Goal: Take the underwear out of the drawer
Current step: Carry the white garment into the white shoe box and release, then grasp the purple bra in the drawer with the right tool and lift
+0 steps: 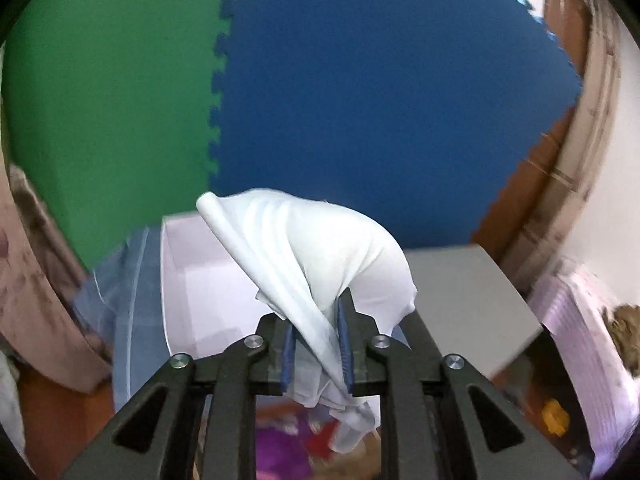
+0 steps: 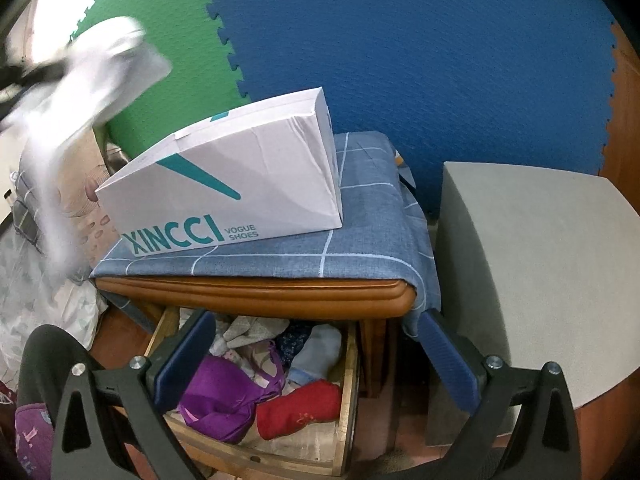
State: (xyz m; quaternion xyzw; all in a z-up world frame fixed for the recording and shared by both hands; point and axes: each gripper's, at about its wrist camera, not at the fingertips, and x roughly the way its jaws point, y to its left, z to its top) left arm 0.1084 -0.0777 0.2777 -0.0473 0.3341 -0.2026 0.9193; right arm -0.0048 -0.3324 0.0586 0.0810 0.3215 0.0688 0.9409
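My left gripper (image 1: 316, 344) is shut on a white piece of underwear (image 1: 320, 248) and holds it up in the air above the white shoe box (image 1: 200, 288). The same white underwear (image 2: 92, 80) shows blurred at the upper left of the right wrist view, hanging from the left gripper. My right gripper (image 2: 316, 356) is open and empty above the open wooden drawer (image 2: 348, 400). The drawer holds several clothes, among them a purple bra (image 2: 224, 396), a red garment (image 2: 300, 408) and a light blue garment (image 2: 316, 352).
The white XINCCI shoe box (image 2: 240, 184) stands on the nightstand, which is covered by a blue checked cloth (image 2: 360, 232). A grey block (image 2: 532, 280) stands to the right. Green (image 2: 160, 8) and blue foam mats (image 2: 400, 60) line the wall behind.
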